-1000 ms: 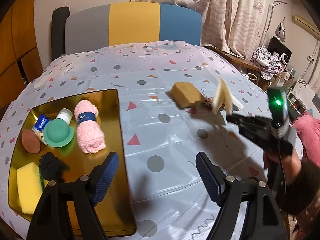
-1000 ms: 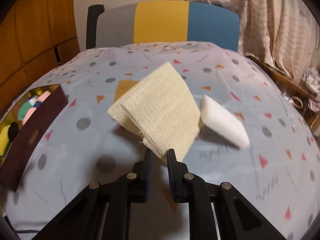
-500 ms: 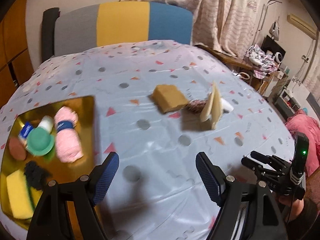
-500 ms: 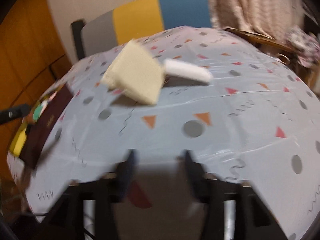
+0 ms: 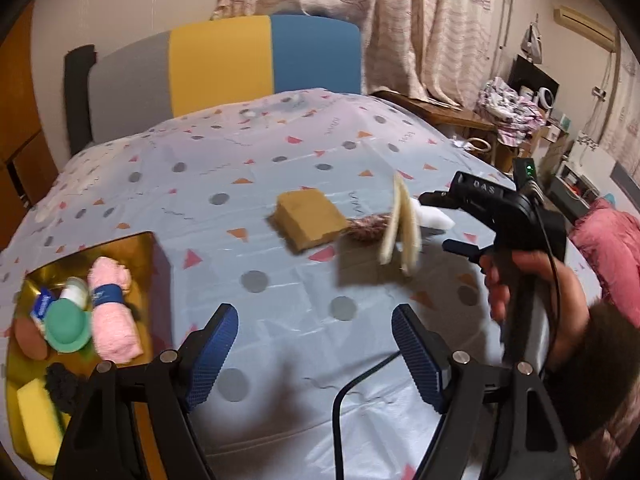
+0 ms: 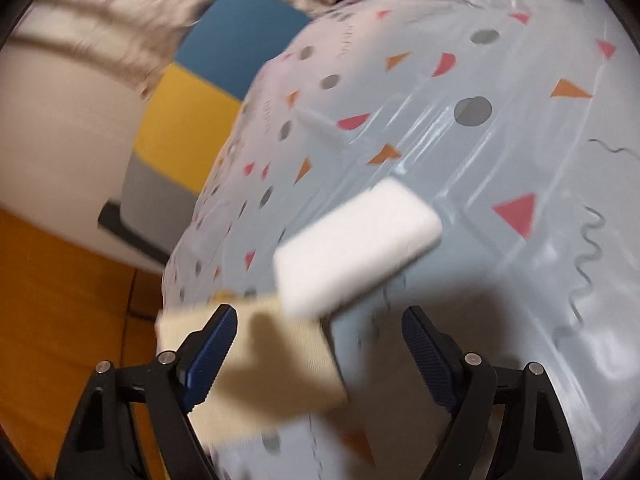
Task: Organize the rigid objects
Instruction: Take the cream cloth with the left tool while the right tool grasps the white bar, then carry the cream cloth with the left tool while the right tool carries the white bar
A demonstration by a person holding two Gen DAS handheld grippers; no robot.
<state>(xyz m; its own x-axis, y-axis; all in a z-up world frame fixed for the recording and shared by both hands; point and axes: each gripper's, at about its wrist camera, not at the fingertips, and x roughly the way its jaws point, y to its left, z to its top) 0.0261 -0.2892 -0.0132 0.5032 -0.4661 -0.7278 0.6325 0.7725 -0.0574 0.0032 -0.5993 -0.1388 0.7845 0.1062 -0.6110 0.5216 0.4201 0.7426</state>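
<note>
My right gripper (image 6: 320, 350), its jaws just opened wide, pointed at the white foam block (image 6: 356, 250) on the dotted worktop (image 6: 500, 160), beside a cream folded cloth (image 5: 402, 230) (blurred, standing on edge). My left gripper (image 5: 316, 350) hung apart, holding nothing.

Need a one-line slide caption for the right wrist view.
Open right gripper tilted over the patterned tablecloth, white block ahead, beige cloth by its left finger.

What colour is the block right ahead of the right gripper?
White, a plain rectangular block lying on the patterned tablecloth. Clearest in the right wrist view.
</note>
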